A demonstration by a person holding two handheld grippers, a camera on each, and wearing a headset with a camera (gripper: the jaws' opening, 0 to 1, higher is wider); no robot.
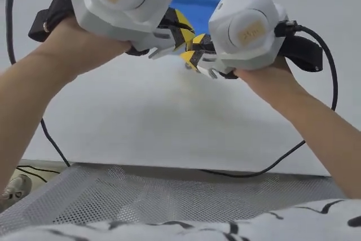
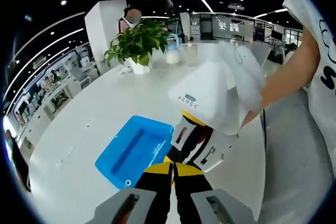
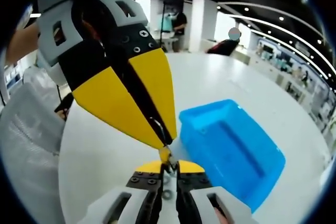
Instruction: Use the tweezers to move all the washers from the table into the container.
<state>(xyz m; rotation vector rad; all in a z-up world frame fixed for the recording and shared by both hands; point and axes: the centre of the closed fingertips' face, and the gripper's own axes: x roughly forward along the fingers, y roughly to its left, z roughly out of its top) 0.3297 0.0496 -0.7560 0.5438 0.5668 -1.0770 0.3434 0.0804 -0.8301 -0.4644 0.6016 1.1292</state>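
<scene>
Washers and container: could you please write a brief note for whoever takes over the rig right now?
The left hand-held gripper is shut, tip to tip with the right hand-held gripper, also shut, above the table. Something thin sits where the tips meet, too small to identify.
The blue container stands on the table beside them; no washers are visible inside.
A small ring, probably a washer, lies on the table below the right jaws.
Done: nothing visibly. Left: moving the washers.

Blue container (image 2: 134, 150), white table (image 1: 169, 122), yellow-and-black left tool (image 3: 166, 148)
</scene>
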